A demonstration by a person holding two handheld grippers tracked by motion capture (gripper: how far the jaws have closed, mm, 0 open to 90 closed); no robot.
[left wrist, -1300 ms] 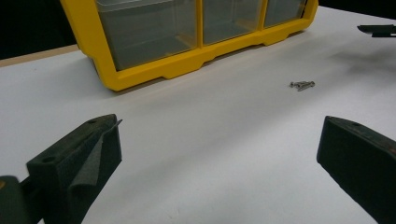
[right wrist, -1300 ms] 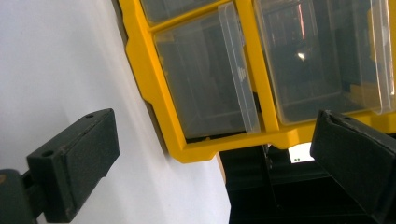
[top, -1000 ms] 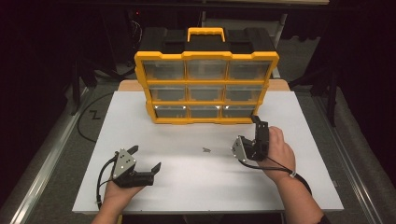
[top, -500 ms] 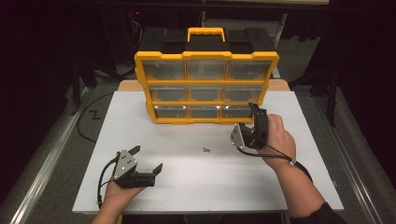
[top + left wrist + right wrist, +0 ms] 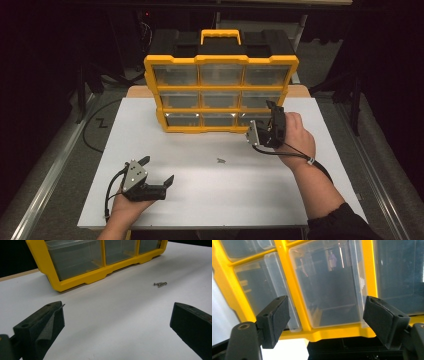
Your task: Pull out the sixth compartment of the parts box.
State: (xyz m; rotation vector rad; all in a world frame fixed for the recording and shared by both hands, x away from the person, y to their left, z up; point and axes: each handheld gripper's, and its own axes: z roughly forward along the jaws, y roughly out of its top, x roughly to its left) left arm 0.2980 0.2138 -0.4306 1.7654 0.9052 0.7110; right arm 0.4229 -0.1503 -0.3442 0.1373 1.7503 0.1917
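Observation:
A yellow and black organiser (image 5: 220, 87) with clear drawers in three rows stands upright at the back of the white table (image 5: 210, 200). My right gripper (image 5: 264, 122) is open, held in the air close in front of the bottom right drawer (image 5: 257, 119). In the right gripper view its jaws (image 5: 325, 312) are spread on either side of one clear drawer front (image 5: 327, 290), not touching it. My left gripper (image 5: 157, 170) lies open at the front left with nothing in it (image 5: 117, 315). A few small screws (image 5: 220, 160) (image 5: 160, 284) lie loose mid-table.
The organiser's yellow frame (image 5: 82, 280) is at the back in the left gripper view. A black cable (image 5: 95, 132) runs over the floor left of the table. Dark surroundings ring the table.
My right gripper has moved forward and up, away from the person, closing in on the organiser's lower right drawers. The left gripper has stayed put.

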